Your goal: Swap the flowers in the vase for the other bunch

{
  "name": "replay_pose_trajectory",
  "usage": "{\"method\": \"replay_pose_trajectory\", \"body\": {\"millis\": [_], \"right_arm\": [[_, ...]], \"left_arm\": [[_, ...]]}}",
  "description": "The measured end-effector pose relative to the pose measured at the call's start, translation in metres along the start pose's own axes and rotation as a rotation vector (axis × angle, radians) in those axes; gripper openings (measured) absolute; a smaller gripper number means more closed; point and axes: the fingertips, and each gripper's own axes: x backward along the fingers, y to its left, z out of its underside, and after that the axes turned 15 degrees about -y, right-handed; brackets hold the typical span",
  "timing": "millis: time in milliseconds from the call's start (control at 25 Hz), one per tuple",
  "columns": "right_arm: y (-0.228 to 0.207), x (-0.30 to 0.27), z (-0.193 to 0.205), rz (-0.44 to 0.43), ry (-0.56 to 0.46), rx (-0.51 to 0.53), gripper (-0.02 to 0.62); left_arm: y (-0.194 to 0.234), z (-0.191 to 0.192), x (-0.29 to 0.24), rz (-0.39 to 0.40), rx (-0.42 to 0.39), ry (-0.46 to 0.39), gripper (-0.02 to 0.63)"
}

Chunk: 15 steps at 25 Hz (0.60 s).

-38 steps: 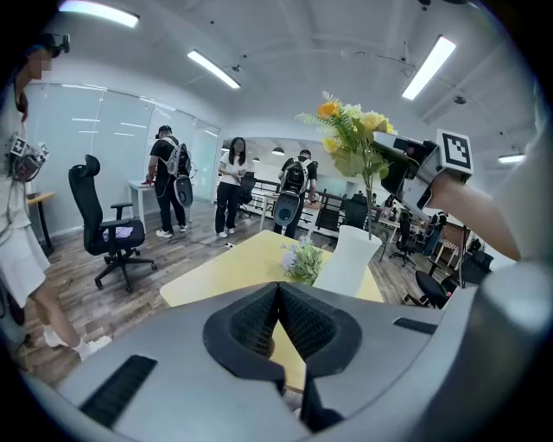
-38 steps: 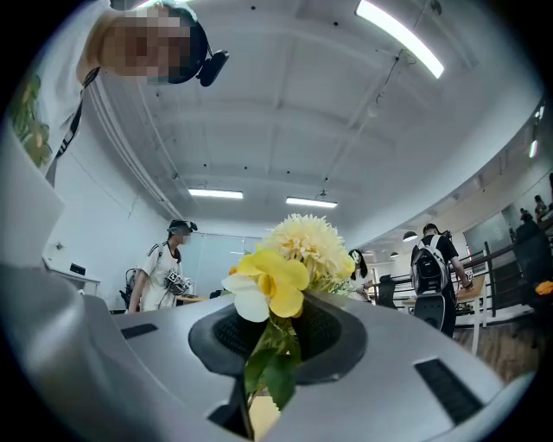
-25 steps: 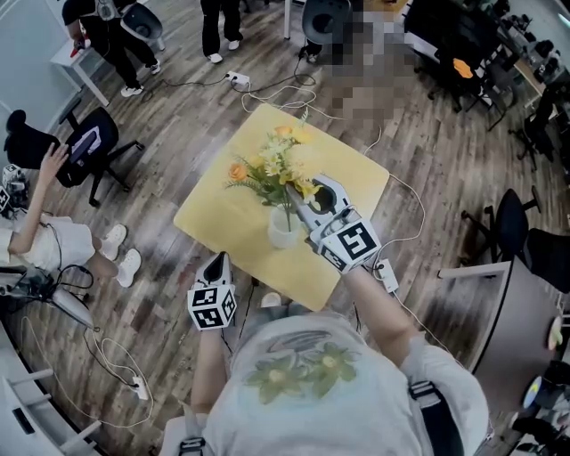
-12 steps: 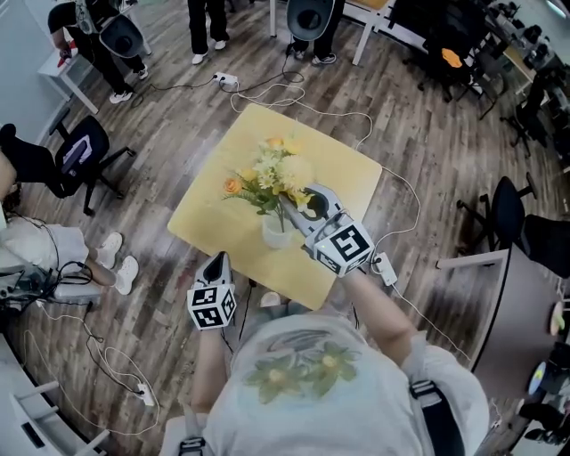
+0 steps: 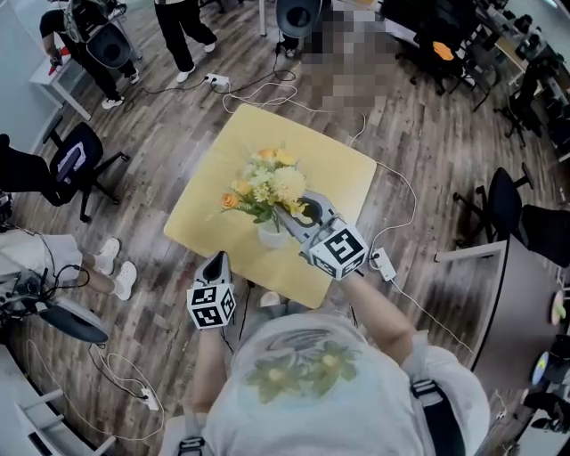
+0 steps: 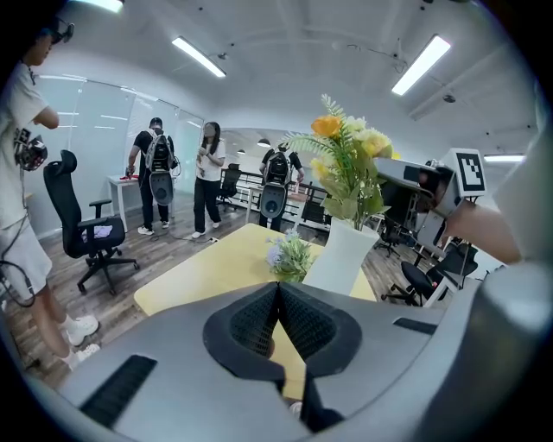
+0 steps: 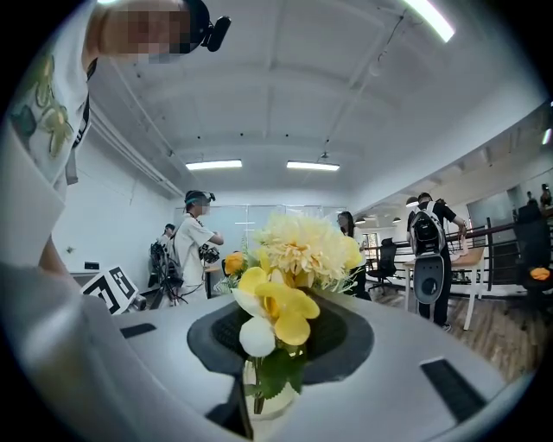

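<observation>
On the yellow table [image 5: 313, 166] stands a white vase [image 5: 268, 237]. A yellow and orange bouquet [image 5: 267, 187] rises from its mouth. My right gripper [image 5: 290, 219] is shut on the bouquet's stems just above the vase, and in the right gripper view the blooms [image 7: 289, 259] fill the gap between the jaws. My left gripper [image 5: 216, 259] hangs shut and empty at the table's near edge. The left gripper view shows the vase [image 6: 344, 255] and bouquet [image 6: 347, 160], and a small bluish bunch [image 6: 289, 254] lying on the table [image 6: 203, 274] beside the vase.
Office chairs [image 5: 78, 157] stand on the wood floor to the left, and people stand [image 5: 183, 27] at the far side. A white cable [image 5: 398, 183] loops round the table's right side, with a power strip [image 5: 384, 264] by the near right corner.
My right gripper has sunk with the bouquet, so the flowers now sit lower over the vase. The left gripper has stayed put.
</observation>
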Motion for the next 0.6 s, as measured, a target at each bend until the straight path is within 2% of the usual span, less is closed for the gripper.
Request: {"method": "replay_pose_trajectory", "body": {"millis": [600], "right_arm": [[0.007,0.005,0.033,-0.019,0.113,-0.022,0.103]], "left_arm": [[-0.002,0.001,-0.007,0.016,0.001,0.009,0.017]]}}
